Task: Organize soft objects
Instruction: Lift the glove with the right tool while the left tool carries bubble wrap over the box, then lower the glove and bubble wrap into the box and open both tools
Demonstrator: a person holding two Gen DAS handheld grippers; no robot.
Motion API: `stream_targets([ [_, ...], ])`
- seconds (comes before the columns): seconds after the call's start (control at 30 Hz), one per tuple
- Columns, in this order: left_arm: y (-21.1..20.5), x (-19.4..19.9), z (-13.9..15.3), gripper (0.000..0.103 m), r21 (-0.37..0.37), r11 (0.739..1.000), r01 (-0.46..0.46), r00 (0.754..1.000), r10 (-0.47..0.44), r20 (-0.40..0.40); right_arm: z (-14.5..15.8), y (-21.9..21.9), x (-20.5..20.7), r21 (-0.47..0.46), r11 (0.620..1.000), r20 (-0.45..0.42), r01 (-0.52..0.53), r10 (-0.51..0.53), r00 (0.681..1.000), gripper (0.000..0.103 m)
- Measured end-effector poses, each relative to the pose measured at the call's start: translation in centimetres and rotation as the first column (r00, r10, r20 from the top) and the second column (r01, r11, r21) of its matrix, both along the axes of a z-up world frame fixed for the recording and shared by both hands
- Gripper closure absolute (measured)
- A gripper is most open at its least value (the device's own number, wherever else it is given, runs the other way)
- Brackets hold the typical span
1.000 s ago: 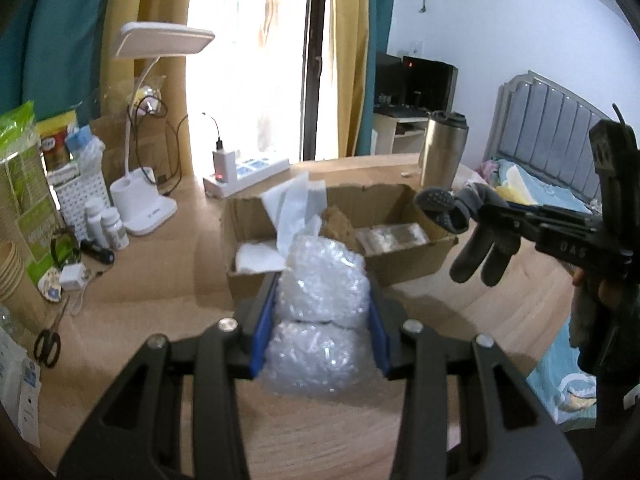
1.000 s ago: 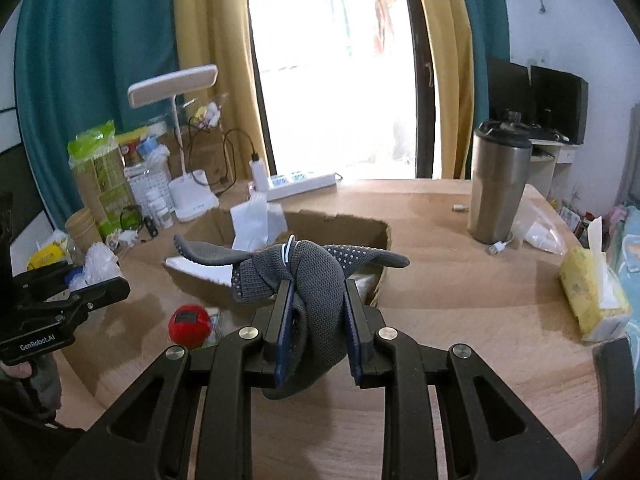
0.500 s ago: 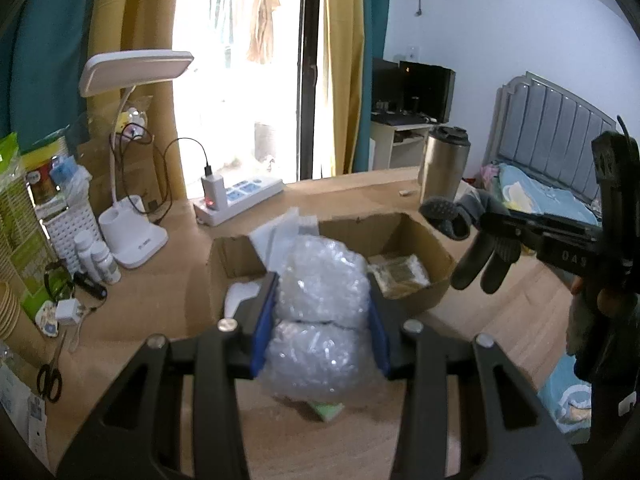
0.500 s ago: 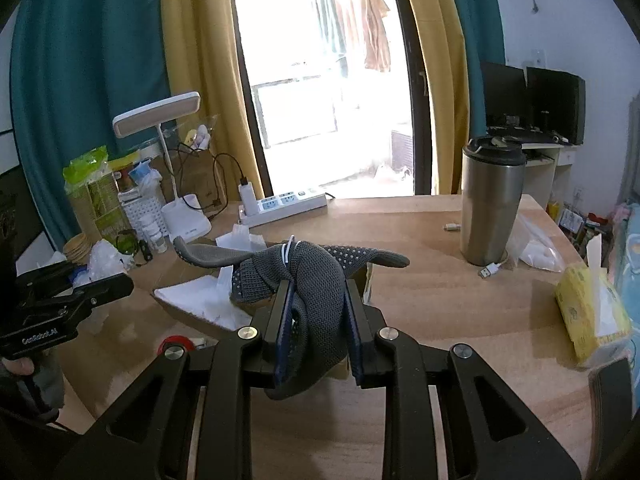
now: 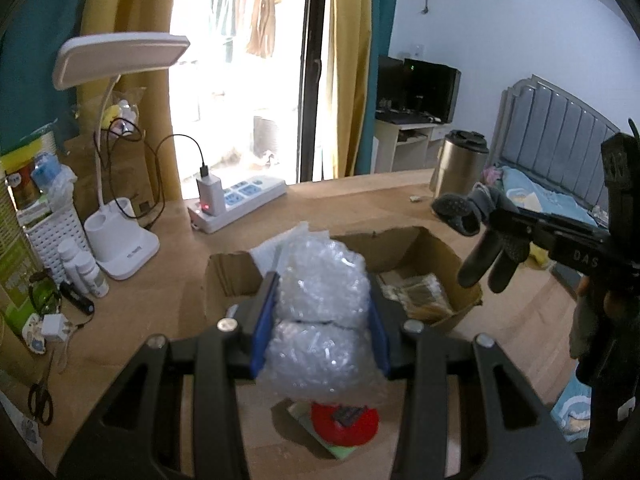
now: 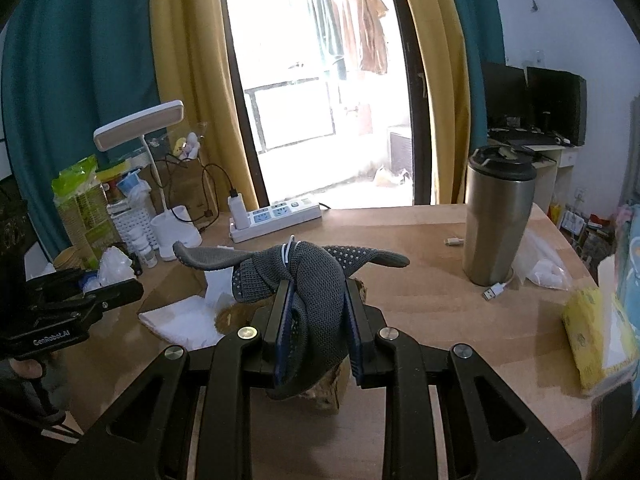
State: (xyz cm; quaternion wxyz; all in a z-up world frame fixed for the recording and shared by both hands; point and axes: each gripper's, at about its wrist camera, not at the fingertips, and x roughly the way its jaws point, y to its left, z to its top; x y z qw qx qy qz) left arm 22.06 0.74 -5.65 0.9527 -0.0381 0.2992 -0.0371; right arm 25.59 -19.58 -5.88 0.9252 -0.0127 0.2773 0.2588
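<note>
1. Left wrist view: the left gripper (image 5: 322,312) is clamped on a wad of clear bubble wrap (image 5: 322,320), pressed between its blue-padded fingers (image 5: 264,320) and held up above the wooden table (image 5: 360,208). Just past it sits an open cardboard box (image 5: 440,252). Below the wad, a red round object (image 5: 346,424) lies on the table. At right, the right gripper (image 5: 516,224) holds a grey glove (image 5: 476,220) in the air beside the box. A white desk lamp (image 5: 120,240) and a power strip (image 5: 244,200) stand farther back
2. Right wrist view: the right gripper (image 6: 316,320) is closed on the grey dotted glove (image 6: 304,276), whose fingers splay to both sides. A steel tumbler (image 6: 498,216) stands at right, near a yellow tissue pack (image 6: 588,332). The left gripper (image 6: 80,292) shows at the left edge, with bubble wrap in it
</note>
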Motion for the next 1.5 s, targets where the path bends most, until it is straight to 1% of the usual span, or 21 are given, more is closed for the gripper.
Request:
stream_targets([
  [0.2, 0.7, 1.6, -1.0, 0.061, -0.022, 1.0, 0.004, 1.0, -0.005, -0.019, -0.7, 1.4, 1.5, -0.024, 1.0, -0.022, -0.02, 0.02, 1.0, 0.077],
  [0.37, 1.1, 2.9, -1.8, 0.061, -0.026, 1.0, 0.005, 0.999, -0.007, -0.044, -1.4, 2.3, 2.6, -0.037, 0.999, -0.039, -0.023, 0.021, 0.999, 0.077],
  [0.7, 1.7, 5.3, -3.9, 0.061, -0.044, 0.999, 0.024, 0.996, -0.028, -0.09, -3.4, 4.0, 4.8, -0.064, 0.997, -0.096, -0.03, 0.024, 0.995, 0.077],
  [0.87, 1.5, 6.6, -5.2, 0.061, -0.017, 1.0, 0.025, 0.992, -0.027, -0.124, -4.7, 4.8, 5.6, -0.094, 0.995, -0.134, -0.038, 0.025, 0.991, 0.076],
  [1.03, 1.3, 7.4, -6.4, 0.061, -0.021, 0.999, 0.04, 0.986, -0.043, -0.161, -5.8, 5.2, 6.3, -0.114, 0.993, -0.163, -0.036, 0.017, 0.986, 0.076],
  [1.2, 1.2, 7.8, -6.8, 0.061, -0.021, 0.999, 0.041, 0.985, -0.044, -0.167, -6.5, 5.6, 6.9, -0.14, 0.989, -0.181, -0.038, 0.012, 0.983, 0.076],
  [1.47, 2.2, 8.4, -7.3, 0.06, -0.069, 0.998, -0.005, 0.977, -0.01, -0.211, -6.9, 5.7, 7.0, -0.151, 0.988, -0.193, -0.039, 0.009, 0.981, 0.076],
  [1.5, 2.3, 8.3, -7.0, 0.059, -0.08, 0.997, -0.013, 0.978, -0.004, -0.21, -6.9, 5.7, 7.0, -0.149, 0.988, -0.19, -0.039, 0.01, 0.982, 0.073],
])
